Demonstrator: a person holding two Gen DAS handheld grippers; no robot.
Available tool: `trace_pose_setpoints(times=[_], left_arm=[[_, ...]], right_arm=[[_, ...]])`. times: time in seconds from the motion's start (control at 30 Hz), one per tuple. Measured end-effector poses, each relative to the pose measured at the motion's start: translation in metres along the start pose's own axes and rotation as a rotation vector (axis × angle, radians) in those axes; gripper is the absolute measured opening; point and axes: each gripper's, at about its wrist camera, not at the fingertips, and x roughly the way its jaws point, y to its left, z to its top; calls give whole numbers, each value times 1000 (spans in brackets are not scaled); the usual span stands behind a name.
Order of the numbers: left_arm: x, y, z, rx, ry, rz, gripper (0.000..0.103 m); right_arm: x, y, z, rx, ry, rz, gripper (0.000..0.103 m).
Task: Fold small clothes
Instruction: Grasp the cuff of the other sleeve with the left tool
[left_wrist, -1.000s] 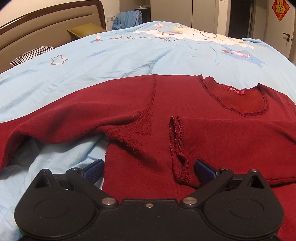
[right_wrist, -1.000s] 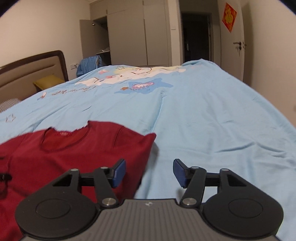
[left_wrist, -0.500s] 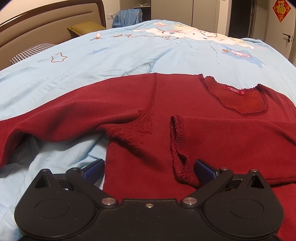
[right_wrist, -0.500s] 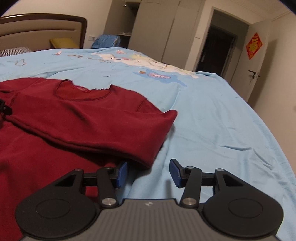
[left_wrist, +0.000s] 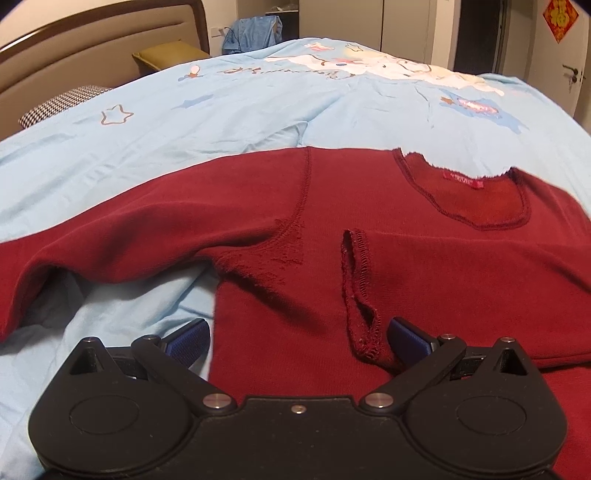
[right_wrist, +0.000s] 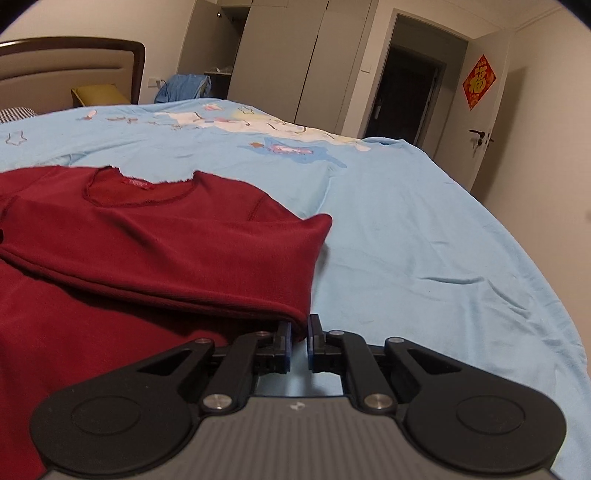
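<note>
A dark red long-sleeved top (left_wrist: 369, 206) is spread on a light blue bedspread (left_wrist: 258, 107), with one sleeve folded across its chest. The left gripper (left_wrist: 297, 338) is held low over the top's near part, its jaws spread wide, the folded sleeve's cuff (left_wrist: 360, 291) lying just beside the right-hand pad. The right gripper (right_wrist: 298, 341) is seen at the folded sleeve's outer edge (right_wrist: 295, 314); its jaws are closing, and red fabric is pinched between the blue pads.
</note>
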Motion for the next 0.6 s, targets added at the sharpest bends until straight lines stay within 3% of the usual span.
trace_pose_setpoints(times=[0.1,0.17,0.37,0.47,0.6], left_arm=[[-17,9,-1,-20,-34,-16,102],[-33,18,-2,-30,-68,-12,102],[-78,69,-5,-111,-153,18,102],[-98,110,-15,-199,-182,53,102],[-112,168,-30,-318,-191,166,102]], right_arm=[[-8,0,2,-5,-7,4,22],[-17,-1,3,8,-13,12,51],[-50,5,7,60,-49,65,93],[-67,12,11,86,-71,102,103],[-91,28,13,83,-93,136,103]])
